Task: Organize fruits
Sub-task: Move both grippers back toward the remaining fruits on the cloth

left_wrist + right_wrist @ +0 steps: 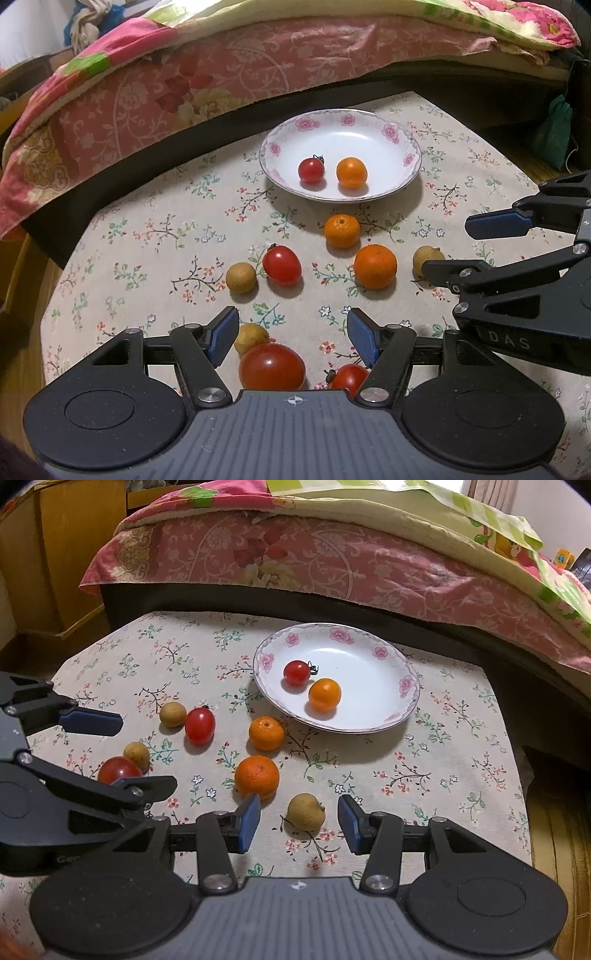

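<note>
Collection into the floral plate (404, 701) is part-done; right gripper (299, 821) and left gripper (291, 338), jaws apart, empty. Right's next move: straddle the longan (306, 811) at 12 o'clock, then close.

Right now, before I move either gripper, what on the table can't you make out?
- Left wrist view: right longan partly behind right gripper.
- Left wrist view: nearest tomato cut by left gripper.
- Right wrist view: near-left tomato partly behind the left gripper's lower finger.
</note>
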`<state>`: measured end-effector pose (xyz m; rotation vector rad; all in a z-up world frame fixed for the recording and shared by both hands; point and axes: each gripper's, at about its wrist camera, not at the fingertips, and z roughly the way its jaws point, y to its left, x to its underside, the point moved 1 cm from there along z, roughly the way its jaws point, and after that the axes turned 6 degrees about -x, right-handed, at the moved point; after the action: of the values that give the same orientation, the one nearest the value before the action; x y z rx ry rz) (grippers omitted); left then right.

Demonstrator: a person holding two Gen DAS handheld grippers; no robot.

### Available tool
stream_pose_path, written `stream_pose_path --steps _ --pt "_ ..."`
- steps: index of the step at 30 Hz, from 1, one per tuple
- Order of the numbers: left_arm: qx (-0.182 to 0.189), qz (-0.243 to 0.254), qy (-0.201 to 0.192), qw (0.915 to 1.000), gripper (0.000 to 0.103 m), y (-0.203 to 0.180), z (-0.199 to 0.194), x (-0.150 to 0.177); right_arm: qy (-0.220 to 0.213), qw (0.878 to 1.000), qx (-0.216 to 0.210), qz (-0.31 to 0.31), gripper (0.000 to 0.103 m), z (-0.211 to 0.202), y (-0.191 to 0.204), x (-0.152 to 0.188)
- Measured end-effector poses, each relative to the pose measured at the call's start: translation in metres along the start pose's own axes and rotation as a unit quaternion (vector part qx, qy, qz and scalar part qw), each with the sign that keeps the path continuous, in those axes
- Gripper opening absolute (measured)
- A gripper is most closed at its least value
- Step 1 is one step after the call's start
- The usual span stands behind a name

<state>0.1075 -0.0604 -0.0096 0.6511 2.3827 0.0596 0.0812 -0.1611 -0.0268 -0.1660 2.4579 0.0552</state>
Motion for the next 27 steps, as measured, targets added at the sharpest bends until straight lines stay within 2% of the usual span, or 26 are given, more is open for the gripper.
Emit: stream_pose_path --steps 15,27 --pt "0.002 0.003 0.003 1.0000 0.072 0.004 -0.002 0.007 0.006 1.000 -0.009 -0.012 0.046 0.005 0.006 0.000" --pt "-0.005 -0.001 0.024 0.9997 0.073 0.035 -0.005 0.041 0.015 0.994 -0.104 -0.035 0.046 0.005 0.025 0.015"
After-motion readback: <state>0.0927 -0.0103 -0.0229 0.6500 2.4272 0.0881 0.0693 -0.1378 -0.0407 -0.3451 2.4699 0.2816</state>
